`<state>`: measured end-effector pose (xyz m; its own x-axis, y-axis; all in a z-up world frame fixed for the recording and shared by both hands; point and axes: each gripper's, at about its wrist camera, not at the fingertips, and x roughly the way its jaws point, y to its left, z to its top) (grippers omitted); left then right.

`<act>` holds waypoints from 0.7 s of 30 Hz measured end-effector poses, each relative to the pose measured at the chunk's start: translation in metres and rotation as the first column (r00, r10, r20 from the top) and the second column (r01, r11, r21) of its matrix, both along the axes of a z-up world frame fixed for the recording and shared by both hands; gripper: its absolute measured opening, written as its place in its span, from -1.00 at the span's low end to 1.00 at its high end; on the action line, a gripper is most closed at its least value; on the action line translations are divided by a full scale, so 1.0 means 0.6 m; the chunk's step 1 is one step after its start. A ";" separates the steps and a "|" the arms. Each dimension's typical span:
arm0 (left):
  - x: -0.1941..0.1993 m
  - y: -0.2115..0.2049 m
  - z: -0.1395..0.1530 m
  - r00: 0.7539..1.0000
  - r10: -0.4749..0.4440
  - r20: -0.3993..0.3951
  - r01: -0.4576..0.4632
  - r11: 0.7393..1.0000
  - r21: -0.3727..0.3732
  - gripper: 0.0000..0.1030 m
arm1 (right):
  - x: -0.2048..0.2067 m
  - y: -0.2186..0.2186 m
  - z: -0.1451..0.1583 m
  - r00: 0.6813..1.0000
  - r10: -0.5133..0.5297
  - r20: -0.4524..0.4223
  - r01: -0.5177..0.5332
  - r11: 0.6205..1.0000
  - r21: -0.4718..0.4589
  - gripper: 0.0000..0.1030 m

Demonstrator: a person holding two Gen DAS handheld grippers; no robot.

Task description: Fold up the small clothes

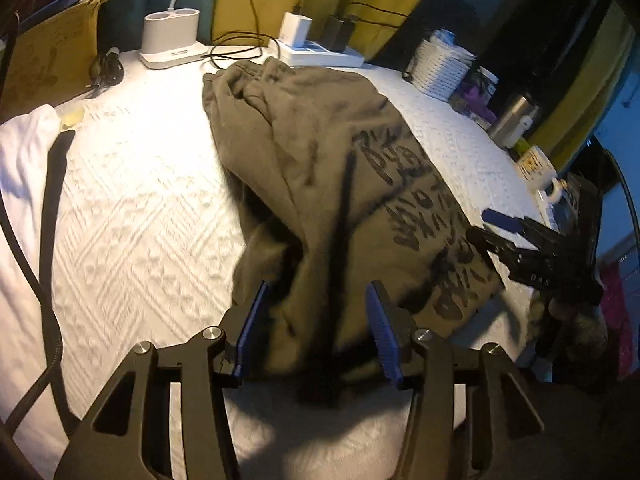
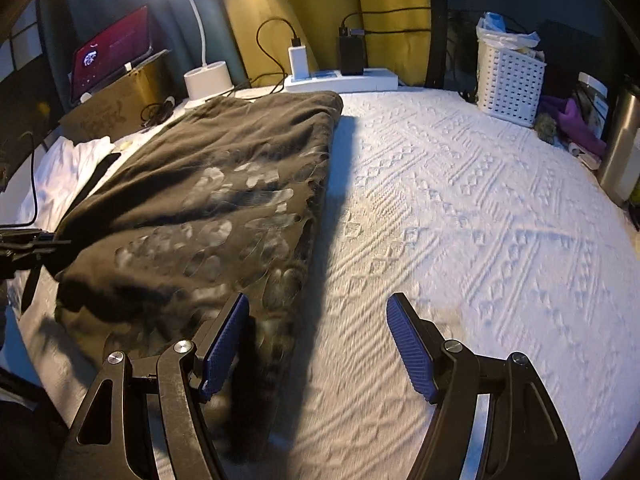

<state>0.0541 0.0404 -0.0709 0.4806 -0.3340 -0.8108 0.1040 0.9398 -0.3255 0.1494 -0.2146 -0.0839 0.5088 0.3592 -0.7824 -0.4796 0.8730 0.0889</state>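
Note:
An olive-brown garment with dark printed lettering [image 1: 320,184] lies folded lengthwise on the white textured cloth; it also shows in the right wrist view [image 2: 208,208]. My left gripper [image 1: 316,328] is open, its blue pads either side of the garment's near end, with cloth between the jaws but not clamped. My right gripper [image 2: 320,348] is open and empty, over bare white cloth just right of the garment's near right edge; its left pad [image 2: 224,344] is beside the fabric. The right gripper also shows in the left wrist view [image 1: 516,232], at the garment's right edge.
A white power strip with chargers [image 2: 340,78], lamp base [image 2: 208,80], white basket [image 2: 508,84], steel tumbler [image 2: 620,148] and mug [image 1: 536,172] line the back and right edges. A white garment [image 1: 24,160] and black cable [image 1: 44,280] lie at the left.

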 end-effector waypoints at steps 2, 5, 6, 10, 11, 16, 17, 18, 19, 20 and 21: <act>-0.012 -0.007 -0.010 1.000 -0.016 -0.002 0.016 1.000 0.007 -0.03 | -0.009 -0.001 -0.003 1.000 0.007 0.000 -0.007 1.000 -0.009 0.42; -0.024 -0.019 -0.027 0.999 -0.040 0.017 0.039 0.998 0.047 -0.35 | -0.024 0.003 -0.014 1.000 0.012 -0.006 -0.012 0.999 -0.030 0.42; -0.026 -0.021 -0.034 0.999 -0.038 0.014 0.037 0.997 0.071 -0.57 | -0.028 0.004 -0.014 1.000 0.013 0.005 -0.013 0.999 -0.041 0.42; -0.039 -0.014 -0.031 0.999 -0.030 0.022 0.029 0.998 0.058 -0.75 | -0.043 0.006 -0.018 0.999 0.030 0.015 -0.029 0.996 -0.082 0.41; -0.042 -0.014 -0.031 0.999 -0.032 0.015 0.031 0.998 0.061 -0.76 | -0.049 0.005 -0.018 0.999 0.034 0.018 -0.032 0.996 -0.087 0.41; -0.044 -0.001 -0.021 1.000 -0.019 -0.018 0.019 0.999 0.046 -0.75 | -0.059 -0.003 -0.015 0.999 0.046 -0.002 -0.046 0.994 -0.095 0.41; -0.045 0.003 -0.016 1.000 -0.011 -0.017 0.012 0.999 0.047 -0.75 | -0.057 -0.005 -0.014 0.999 0.048 -0.014 -0.049 0.994 -0.093 0.42; -0.045 0.008 -0.009 1.000 -0.001 -0.014 0.002 0.999 0.047 -0.74 | -0.055 -0.007 -0.011 0.998 0.049 -0.025 -0.051 0.995 -0.090 0.42; -0.046 0.013 -0.004 1.000 0.007 -0.015 -0.006 0.999 0.050 -0.73 | -0.052 -0.008 -0.008 0.999 0.046 -0.026 -0.049 0.995 -0.087 0.42; -0.045 0.018 0.003 1.000 0.018 -0.005 -0.017 0.998 0.054 -0.71 | -0.051 -0.009 -0.004 0.999 0.042 -0.021 -0.043 0.995 -0.087 0.42; -0.044 0.023 0.009 0.999 0.032 0.007 -0.032 0.998 0.057 -0.54 | -0.047 -0.011 0.001 0.999 0.037 -0.015 -0.038 0.996 -0.086 0.42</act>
